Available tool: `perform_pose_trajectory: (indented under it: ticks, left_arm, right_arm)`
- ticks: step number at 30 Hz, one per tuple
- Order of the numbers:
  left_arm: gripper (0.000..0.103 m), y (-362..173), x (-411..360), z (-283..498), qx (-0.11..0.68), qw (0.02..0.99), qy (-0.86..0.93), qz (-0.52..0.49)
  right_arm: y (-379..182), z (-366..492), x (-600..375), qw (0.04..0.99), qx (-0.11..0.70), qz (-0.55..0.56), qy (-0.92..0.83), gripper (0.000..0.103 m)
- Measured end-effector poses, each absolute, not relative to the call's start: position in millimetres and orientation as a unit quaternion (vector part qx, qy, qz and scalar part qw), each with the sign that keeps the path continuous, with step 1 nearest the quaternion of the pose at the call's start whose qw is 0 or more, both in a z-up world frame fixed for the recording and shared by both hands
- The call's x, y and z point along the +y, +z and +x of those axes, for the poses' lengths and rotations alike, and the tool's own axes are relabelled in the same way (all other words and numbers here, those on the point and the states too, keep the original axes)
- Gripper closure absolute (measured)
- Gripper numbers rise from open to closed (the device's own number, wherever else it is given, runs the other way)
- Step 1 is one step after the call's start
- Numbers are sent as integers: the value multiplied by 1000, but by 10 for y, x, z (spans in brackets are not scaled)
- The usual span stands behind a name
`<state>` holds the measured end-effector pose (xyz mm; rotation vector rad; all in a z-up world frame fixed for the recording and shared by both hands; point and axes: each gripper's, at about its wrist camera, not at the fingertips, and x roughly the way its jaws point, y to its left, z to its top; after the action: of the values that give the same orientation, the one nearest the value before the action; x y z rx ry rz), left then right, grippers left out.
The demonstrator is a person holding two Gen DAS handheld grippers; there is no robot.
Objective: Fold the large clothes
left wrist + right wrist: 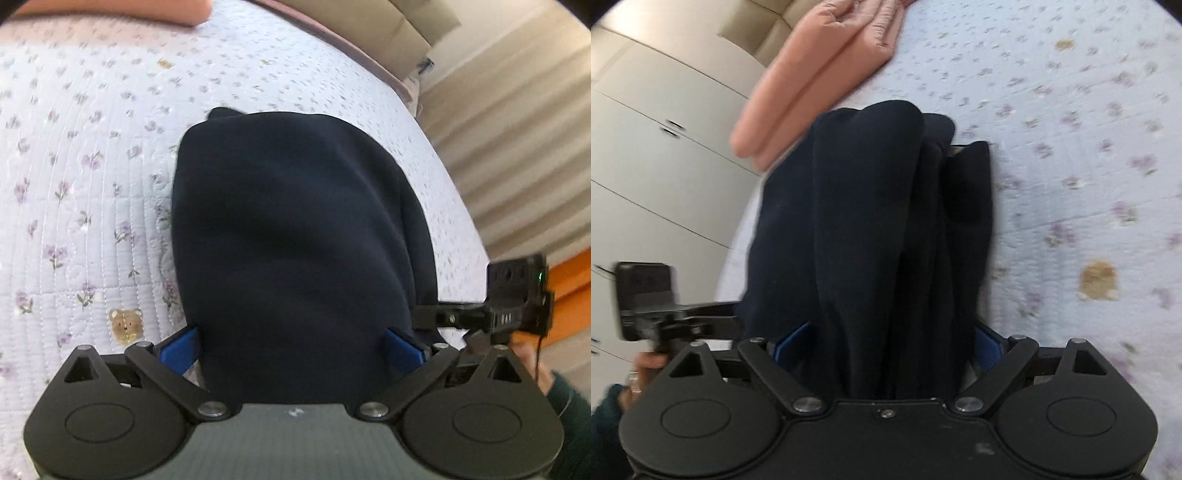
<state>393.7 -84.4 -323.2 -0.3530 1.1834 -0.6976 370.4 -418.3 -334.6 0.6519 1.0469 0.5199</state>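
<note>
A dark navy garment (295,229) hangs from my left gripper (291,347), draped over its blue fingers (181,350), above the floral quilted bedspread (92,166). The left jaws stand wide with the thick cloth bunched between them. The same navy garment (871,229) hangs in folds from my right gripper (886,347), whose blue fingers (988,349) are also spread around the bunched cloth. The other gripper shows at the edge of each view, right gripper (517,306) and left gripper (646,299). The fingertips are hidden by the cloth.
A folded pink padded item (820,74) lies on the bed's far side. White wardrobe doors (646,166) stand beyond the bed. The bed edge (402,85) and a ribbed wall (517,129) are to the right. A bear patch (125,325) marks the quilt.
</note>
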Motion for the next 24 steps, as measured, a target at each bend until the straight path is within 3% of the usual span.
perform_pose_trajectory:
  ticks: [10, 15, 17, 24]
  left_arm:
    - [0, -3505, -916, 3938, 537, 749, -344, -180]
    - [12, -3425, -953, 3904, 532, 754, -346, -167]
    - [14, -3384, -935, 3891, 530, 754, -348, -171]
    - [28, -3036, -859, 3798, 519, 750, -373, -171]
  right_arm:
    - [-3348, 3719, -3946, 796, 451, 280, 289, 0]
    - [-3204, 3533, -3821, 820, 431, 273, 261, 34]
    - [-3145, 3473, -3830, 818, 425, 286, 262, 41]
    - [-2916, 3319, -3815, 822, 415, 303, 246, 45]
